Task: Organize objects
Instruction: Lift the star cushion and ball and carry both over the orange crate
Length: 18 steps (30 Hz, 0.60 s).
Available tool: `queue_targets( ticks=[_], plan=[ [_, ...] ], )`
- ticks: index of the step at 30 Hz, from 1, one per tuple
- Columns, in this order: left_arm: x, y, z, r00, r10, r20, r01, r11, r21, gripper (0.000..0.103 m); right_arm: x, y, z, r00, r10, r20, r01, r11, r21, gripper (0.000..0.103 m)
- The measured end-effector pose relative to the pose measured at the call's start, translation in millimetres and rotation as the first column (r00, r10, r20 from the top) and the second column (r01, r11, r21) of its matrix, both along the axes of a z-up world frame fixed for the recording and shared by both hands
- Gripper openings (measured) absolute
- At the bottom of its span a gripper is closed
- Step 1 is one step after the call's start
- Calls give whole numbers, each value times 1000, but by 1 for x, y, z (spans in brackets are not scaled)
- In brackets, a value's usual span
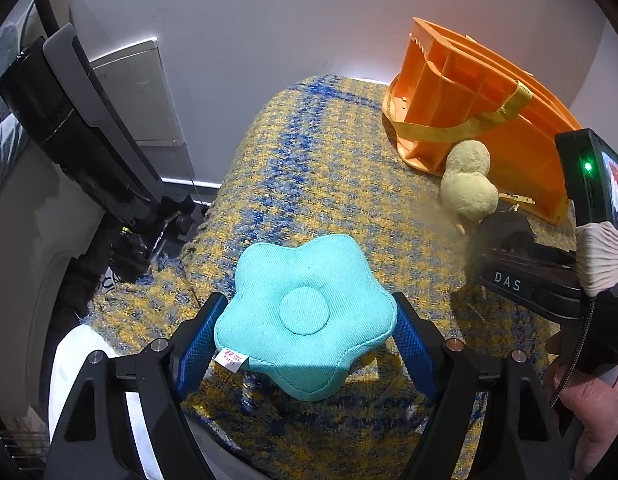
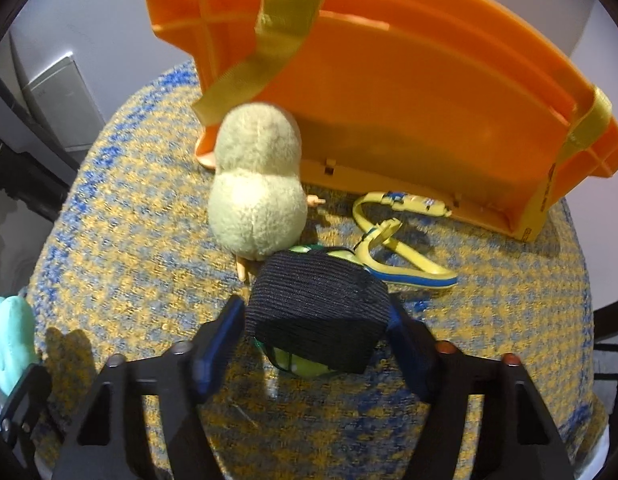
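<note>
My left gripper (image 1: 305, 332) is shut on a turquoise flower-shaped cushion (image 1: 305, 316), held just above the yellow-and-blue woven cloth (image 1: 309, 168). My right gripper (image 2: 315, 332) is shut on a dark knitted pouch (image 2: 317, 312) with green showing under it, low over the cloth (image 2: 129, 240). A pale yellow plush chick (image 2: 257, 184) stands just beyond the pouch, in front of an orange plastic bin (image 2: 409, 100) lying on its side. The chick (image 1: 467, 184) and bin (image 1: 469, 104) also show at the right in the left wrist view. The cushion's edge (image 2: 9, 340) shows at the far left in the right wrist view.
A yellow-and-blue strap (image 2: 401, 248) lies on the cloth by the bin's mouth. A black stand (image 1: 81, 136) and a white panel (image 1: 149, 92) are at the left, off the table edge. A white wall is behind the bin.
</note>
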<state>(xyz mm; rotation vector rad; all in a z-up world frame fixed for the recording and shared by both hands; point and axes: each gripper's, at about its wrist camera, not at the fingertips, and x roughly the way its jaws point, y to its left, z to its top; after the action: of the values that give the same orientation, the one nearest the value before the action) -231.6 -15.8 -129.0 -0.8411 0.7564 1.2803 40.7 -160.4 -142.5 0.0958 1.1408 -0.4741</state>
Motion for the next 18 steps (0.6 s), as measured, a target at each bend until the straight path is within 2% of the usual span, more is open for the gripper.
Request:
queue_targets(
  ticks=[9, 18],
  plan=[
    [6, 1, 5, 1000, 6, -12, -6, 1000, 2, 81, -21, -4, 13, 999, 24, 26, -24, 999, 27, 62],
    [30, 5, 24, 999, -35, -7, 35, 999, 27, 81, -55, -20, 54, 997, 47, 57, -46, 999, -9, 62]
  ],
)
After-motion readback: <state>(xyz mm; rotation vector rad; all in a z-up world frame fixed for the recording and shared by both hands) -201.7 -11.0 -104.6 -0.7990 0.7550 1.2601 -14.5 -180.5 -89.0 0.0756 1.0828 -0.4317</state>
